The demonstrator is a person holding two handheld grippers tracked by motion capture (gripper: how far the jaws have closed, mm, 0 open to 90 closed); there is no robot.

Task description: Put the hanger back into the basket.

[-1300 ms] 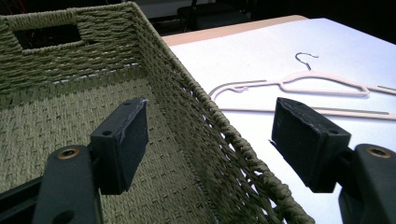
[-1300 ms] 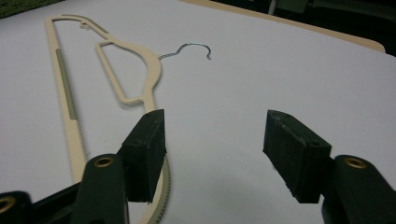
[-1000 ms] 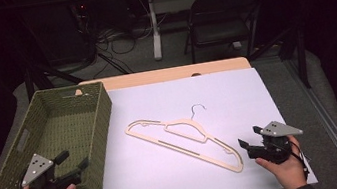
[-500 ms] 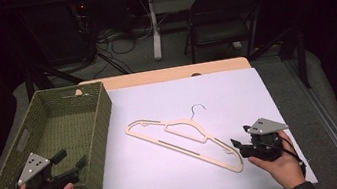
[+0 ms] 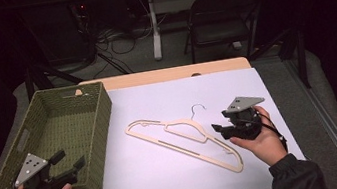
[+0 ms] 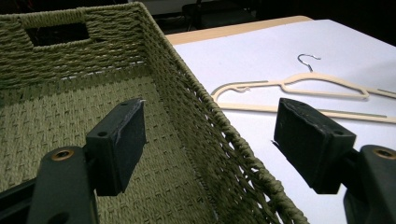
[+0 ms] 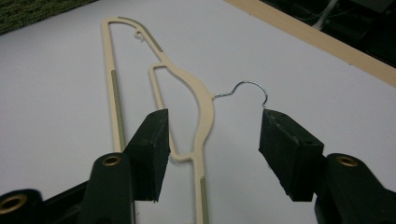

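Lying flat on the white table [image 5: 170, 185] beside the basket [image 5: 98, 92], the hanger [image 5: 183, 138] waits between the spread jaws of the right gripper [image 5: 220, 130], apparently lined up for a pinch near its neck. The left gripper [image 5: 73, 162], also spread, straddles the basket's near corner. Since a second ago, the right gripper has edged in toward the hanger; the left has barely shifted.
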